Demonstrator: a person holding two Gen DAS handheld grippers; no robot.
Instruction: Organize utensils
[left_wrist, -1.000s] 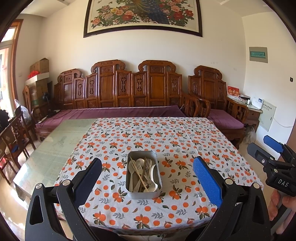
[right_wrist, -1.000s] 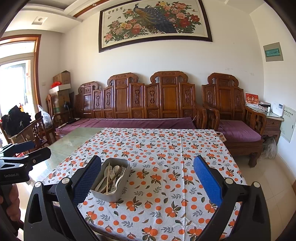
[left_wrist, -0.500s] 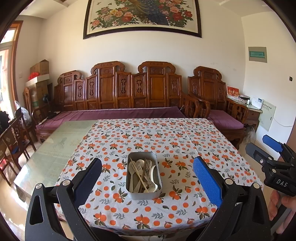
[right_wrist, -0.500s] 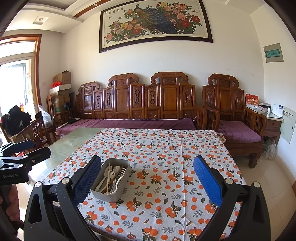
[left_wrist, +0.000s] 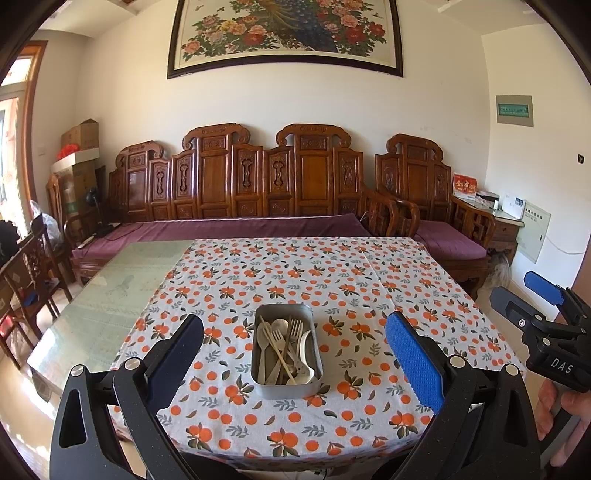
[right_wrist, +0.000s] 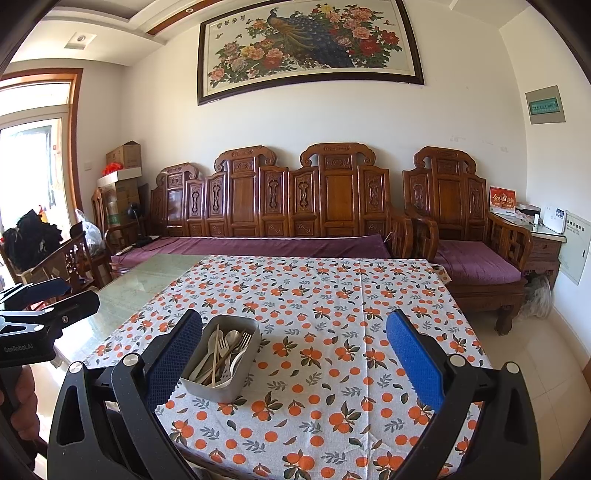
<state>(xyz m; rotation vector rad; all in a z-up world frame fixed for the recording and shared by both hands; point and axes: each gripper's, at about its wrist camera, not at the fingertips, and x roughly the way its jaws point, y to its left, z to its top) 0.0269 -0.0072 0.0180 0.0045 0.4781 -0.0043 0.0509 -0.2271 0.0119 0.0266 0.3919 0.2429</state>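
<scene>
Floral tablecloth (left_wrist: 332, 266) bears metal tin (left_wrist: 285, 384) of utensils (left_wrist: 282, 349), centred ahead of left tool (left_wrist: 293, 350); both tools spread wide, empty.

White wall (left_wrist: 122, 110), carved wood sofa (left_wrist: 258, 184), peacock painting (right_wrist: 310, 48)
</scene>
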